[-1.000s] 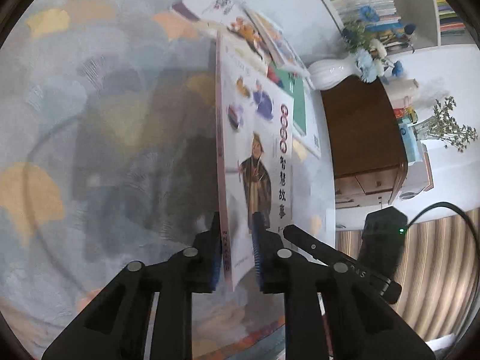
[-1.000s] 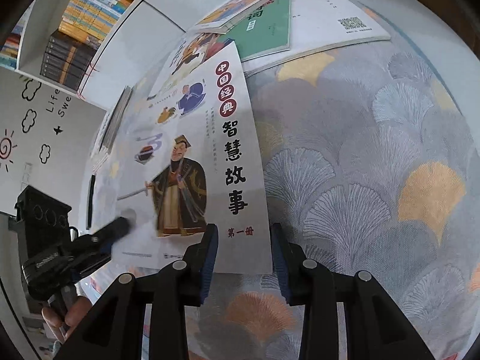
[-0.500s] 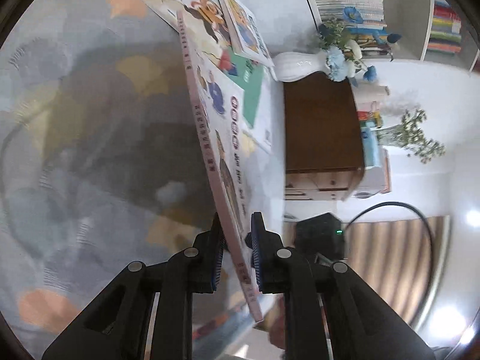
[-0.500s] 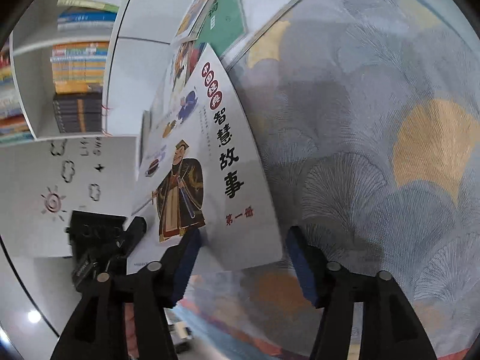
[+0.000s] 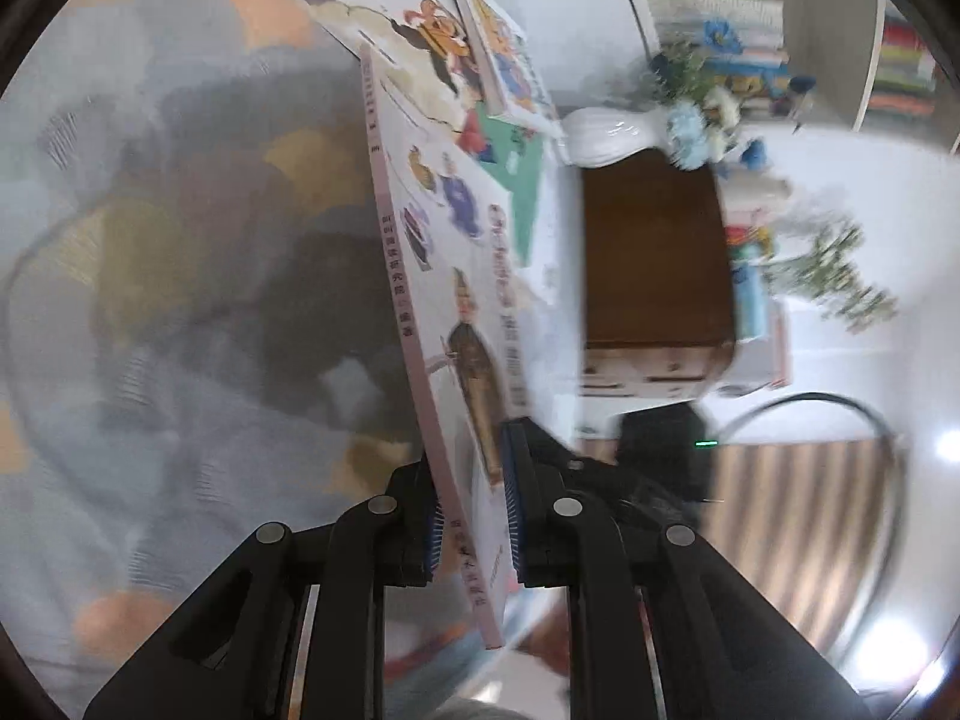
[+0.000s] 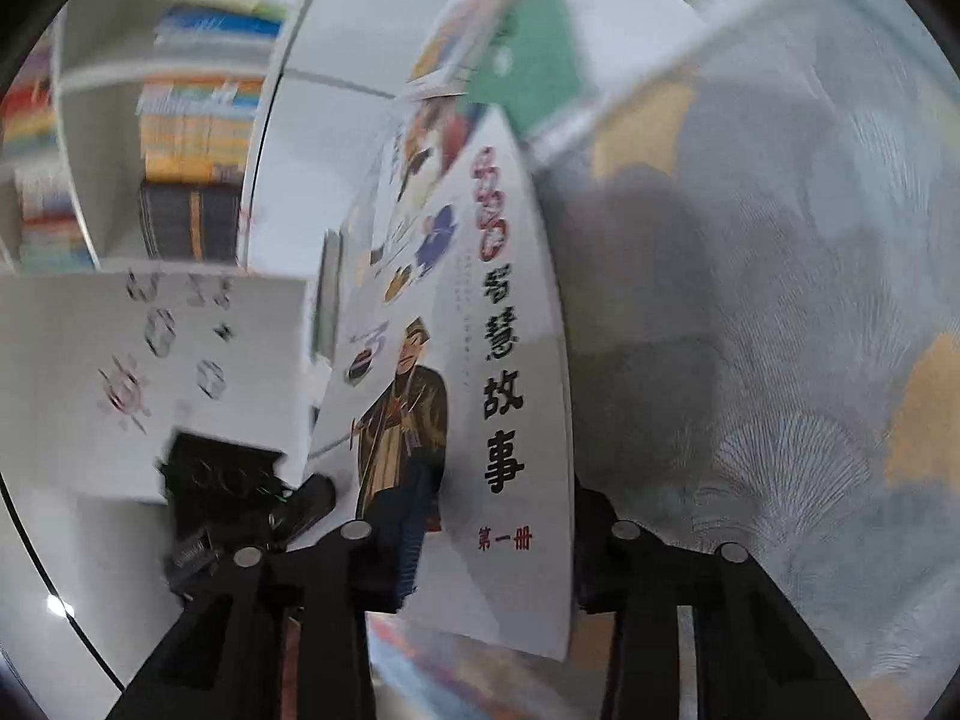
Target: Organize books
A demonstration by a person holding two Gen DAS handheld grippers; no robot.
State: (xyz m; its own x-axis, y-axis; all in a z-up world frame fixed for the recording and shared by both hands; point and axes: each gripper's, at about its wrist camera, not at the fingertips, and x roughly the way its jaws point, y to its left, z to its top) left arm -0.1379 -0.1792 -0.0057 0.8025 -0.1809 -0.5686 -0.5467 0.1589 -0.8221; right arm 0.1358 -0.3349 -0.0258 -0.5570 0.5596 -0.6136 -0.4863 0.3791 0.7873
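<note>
I have the book (image 5: 447,324) clamped in my left gripper (image 5: 474,516), jaws nearly closed on its thickness close to the spine at the near corner, so it stands on edge, lifted over the patterned cloth (image 5: 180,240). It looks like a thin paperback, so I judge it light but floppy: held by one corner the free end would sag and the glossy cover could slip between the pads, which is why a hold beside the spine is the firm one. My right gripper (image 6: 489,546) has just been closing around the same book (image 6: 468,390); its jaws bracket the lower edge, one finger at seven o'clock on the cover and the other behind the right edge at five o'clock, though the blur keeps me from telling whether the pads press yet. The cover is white with a robed figure in brown, large black characters down its right side, small red ones at the bottom, and a pale pink spine. More books (image 5: 456,60) lie flat on the cloth at twelve o'clock, and a vase (image 5: 618,132) stands at two o'clock.
</note>
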